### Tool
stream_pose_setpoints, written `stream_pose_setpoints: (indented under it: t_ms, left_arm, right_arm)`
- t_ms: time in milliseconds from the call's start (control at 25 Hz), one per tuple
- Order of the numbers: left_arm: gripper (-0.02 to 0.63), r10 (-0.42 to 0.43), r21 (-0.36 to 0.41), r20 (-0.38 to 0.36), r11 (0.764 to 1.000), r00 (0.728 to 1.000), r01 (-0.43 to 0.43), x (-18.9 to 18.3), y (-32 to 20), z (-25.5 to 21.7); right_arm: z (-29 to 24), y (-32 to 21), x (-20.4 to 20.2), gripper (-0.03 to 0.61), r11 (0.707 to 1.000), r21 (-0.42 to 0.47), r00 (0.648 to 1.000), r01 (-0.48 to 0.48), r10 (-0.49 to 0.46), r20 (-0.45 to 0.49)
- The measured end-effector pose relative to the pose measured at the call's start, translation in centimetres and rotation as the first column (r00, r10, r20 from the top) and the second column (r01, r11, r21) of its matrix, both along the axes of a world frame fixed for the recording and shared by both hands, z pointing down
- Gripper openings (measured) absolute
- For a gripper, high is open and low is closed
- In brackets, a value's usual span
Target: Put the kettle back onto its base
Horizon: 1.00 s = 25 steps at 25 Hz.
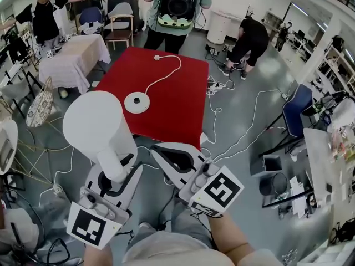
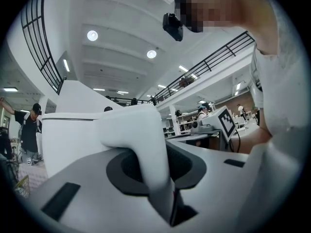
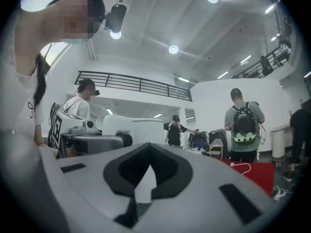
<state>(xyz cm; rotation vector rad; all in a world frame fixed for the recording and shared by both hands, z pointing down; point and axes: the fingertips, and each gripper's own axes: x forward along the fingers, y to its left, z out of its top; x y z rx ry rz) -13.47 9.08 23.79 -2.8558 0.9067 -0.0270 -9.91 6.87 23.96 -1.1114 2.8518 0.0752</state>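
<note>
Only a cord (image 1: 166, 76) lies by the base (image 1: 137, 102) on the red table (image 1: 177, 110).

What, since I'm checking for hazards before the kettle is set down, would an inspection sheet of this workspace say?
Surface: red-topped table, largely bare.
Job's things: white plastic kettle held in the air, not on its base; round white base lying on the table.
Clutter: nothing seen on the table.
Grippers: left hand-held gripper shut on the kettle's handle; right hand-held gripper shut, empty.
Cables: white cord runs from the base to a plug near the far edge; loose white cables on the grey floor.
Surroundings: person with a backpack beyond the table; another person bending over; white-draped table.
</note>
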Motion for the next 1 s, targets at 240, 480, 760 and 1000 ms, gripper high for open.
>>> stream_pose_setpoints:
  t_ms: [240,480,760,1000]
  left_arm:
    - [0.086,-0.081,0.011,-0.019,0.997,0.997,0.081,4.7,-2.8,-0.2]
    - [0.086,-0.183,0.017,-0.039,0.983,0.982,0.184,8.9,-5.4,-0.7]
    - [0.086,-0.268,0.036,-0.037,0.962,0.963,0.27,12.7,-7.3,-0.8]
    - [0.086,-0.291,0.029,-0.012,0.956,0.957,0.292,13.4,-8.9,0.1]
  right_arm:
    - [-0.1,-2.7,4.7,0.006,0.997,0.006,0.997,0.079,-0.079,-0.005]
    - [-0.1,-5.3,8.8,0.008,0.984,0.004,0.984,0.178,-0.177,-0.024]
    - [0.1,-7.3,12.8,0.007,0.966,0.005,0.966,0.259,-0.259,-0.023]
    - [1.0,-9.0,13.6,0.006,0.962,-0.006,0.962,0.272,-0.272,-0.003]
